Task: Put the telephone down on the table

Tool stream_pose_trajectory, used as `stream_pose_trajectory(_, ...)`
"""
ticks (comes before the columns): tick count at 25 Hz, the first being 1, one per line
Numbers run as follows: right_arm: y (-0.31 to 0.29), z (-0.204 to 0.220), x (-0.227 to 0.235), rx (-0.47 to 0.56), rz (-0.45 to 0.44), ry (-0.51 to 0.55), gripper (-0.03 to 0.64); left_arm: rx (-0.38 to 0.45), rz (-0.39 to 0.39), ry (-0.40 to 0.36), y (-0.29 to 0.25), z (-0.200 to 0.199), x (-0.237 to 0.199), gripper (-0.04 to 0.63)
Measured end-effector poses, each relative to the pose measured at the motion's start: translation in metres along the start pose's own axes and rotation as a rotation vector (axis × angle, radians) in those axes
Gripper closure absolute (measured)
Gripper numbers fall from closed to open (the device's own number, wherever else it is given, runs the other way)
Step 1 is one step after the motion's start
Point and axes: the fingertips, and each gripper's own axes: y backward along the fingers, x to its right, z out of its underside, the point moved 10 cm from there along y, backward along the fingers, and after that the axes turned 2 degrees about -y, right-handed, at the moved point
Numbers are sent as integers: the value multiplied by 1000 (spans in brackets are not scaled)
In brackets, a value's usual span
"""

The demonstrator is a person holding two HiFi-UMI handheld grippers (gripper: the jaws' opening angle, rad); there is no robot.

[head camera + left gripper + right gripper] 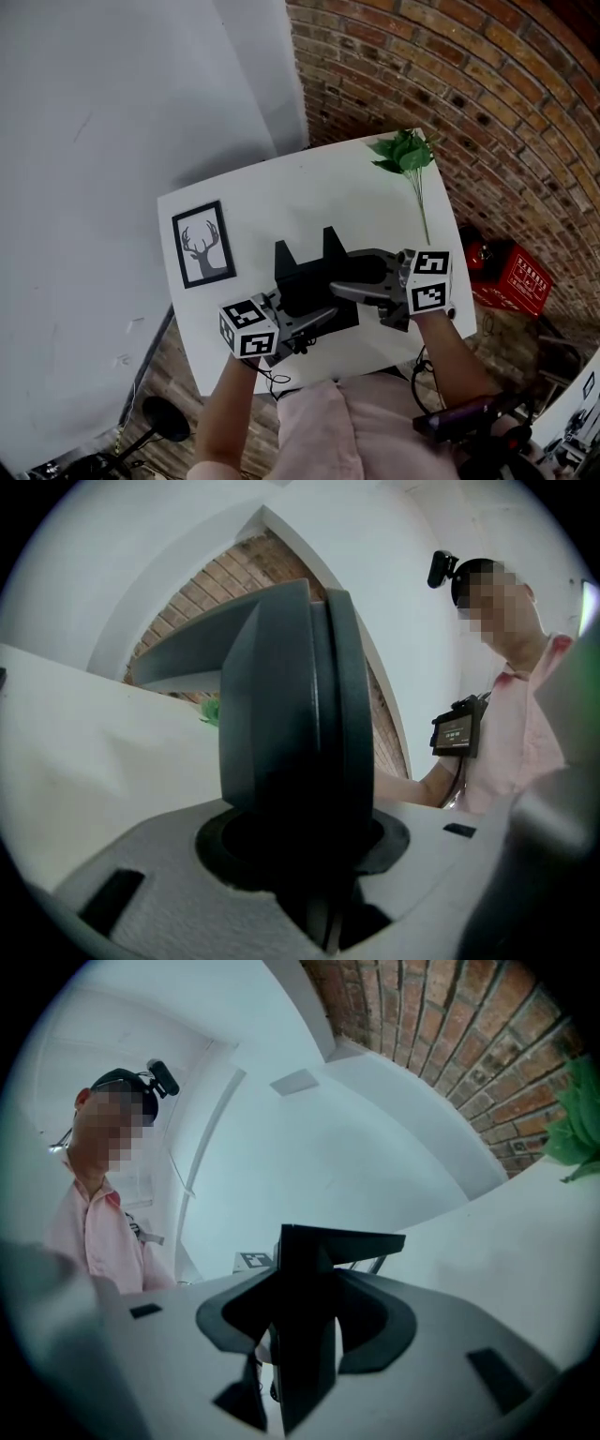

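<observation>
hidden: telephone (pixel 309 277) underside; contact with table (pixel 272 192) cannot be told | blurred: telephone close-up, left gripper view

White table (pixel 281 192), framed deer picture (pixel 202 244) flat near its left edge, green leafy sprig (pixel 405 153) at far right corner

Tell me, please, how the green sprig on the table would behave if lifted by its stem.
Probably very light: the sprig is a few leaves on a thin stem. Likely floppy, with all the leaves at one end. That thin stem may be hard to pinch.
</observation>
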Motion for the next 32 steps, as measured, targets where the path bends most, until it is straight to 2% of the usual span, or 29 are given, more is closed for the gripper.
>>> stream_pose_trajectory(12,2,34,43,-40,33,-125,431,-13,10,144,-16,39,-33,428)
stream_pose_trajectory(32,-1,64,78,-61,60,-283,428,-63,19,332,-22,66,-57,428)
